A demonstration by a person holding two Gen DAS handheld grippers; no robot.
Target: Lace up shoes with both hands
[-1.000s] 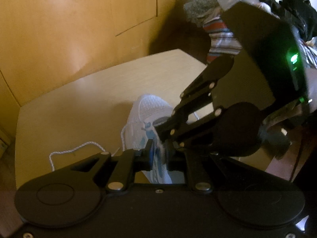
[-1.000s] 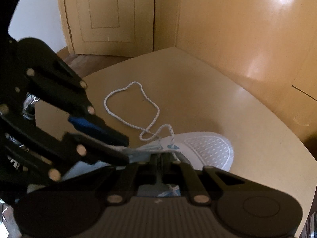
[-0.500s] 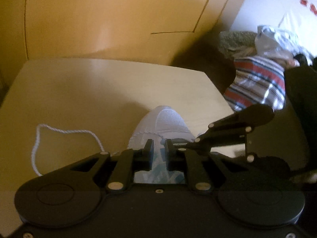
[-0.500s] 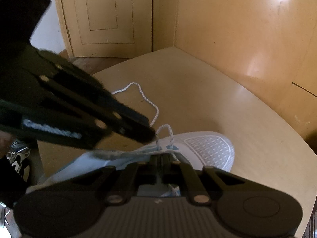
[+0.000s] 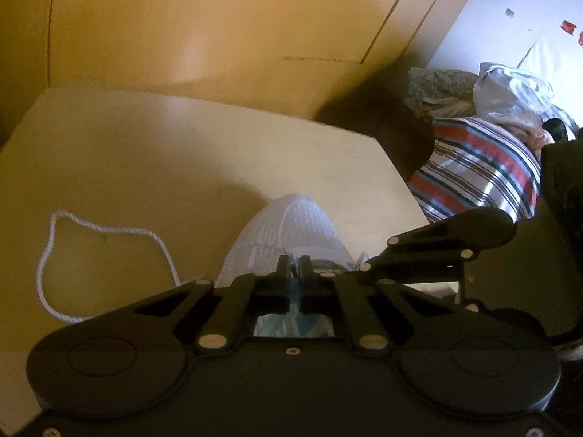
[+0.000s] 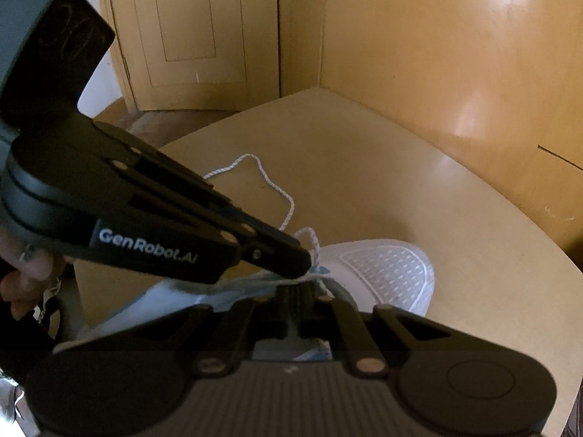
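Observation:
A white mesh sneaker with light blue trim lies on a tan table, toe pointing away; it also shows in the right wrist view. A white lace loops loose on the table to its left and runs to the front eyelets. My left gripper is nearly shut over the eyelet area; its tip shows in the right wrist view at the lace. My right gripper is nearly shut just above the shoe's tongue. What either one pinches is hidden.
The tan table stands against yellow-brown cabinet panels. A striped cloth pile and bags lie past the table's right edge. A door stands beyond the far left corner.
My left gripper has swung round and come down to the front eyelets, tip by the lace. The right gripper has stayed over the tongue. The lace loop has shifted slightly.

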